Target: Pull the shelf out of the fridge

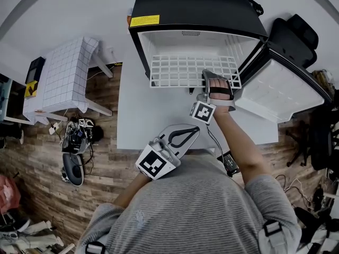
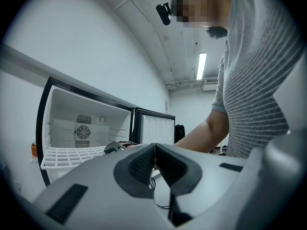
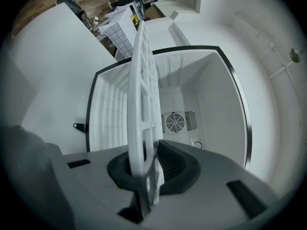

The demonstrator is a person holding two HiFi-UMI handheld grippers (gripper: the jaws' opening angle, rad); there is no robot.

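Note:
A small black fridge (image 1: pixel 196 7) stands open on the white table, its door (image 1: pixel 280 89) swung out to the right. Its white grid shelf (image 1: pixel 190 70) juts partway out of the front. My right gripper (image 1: pixel 216 84) is shut on the shelf's front edge, near its right end. In the right gripper view the shelf (image 3: pixel 144 95) runs edge-on between the dark pads (image 3: pixel 172 164) of the right gripper (image 3: pixel 146 169), with the fridge's fan (image 3: pixel 175 122) behind. My left gripper (image 1: pixel 183 136) is shut and empty, held back near my chest. In its own view the left gripper (image 2: pixel 154 163) points toward the shelf (image 2: pixel 72 155).
The white table (image 1: pixel 132 115) carries the fridge. A white tiled stool or low table (image 1: pixel 66 73) lies on its side on the wooden floor at left, next to cables and gear (image 1: pixel 77 136). A black office chair (image 1: pixel 294 33) stands behind the fridge door.

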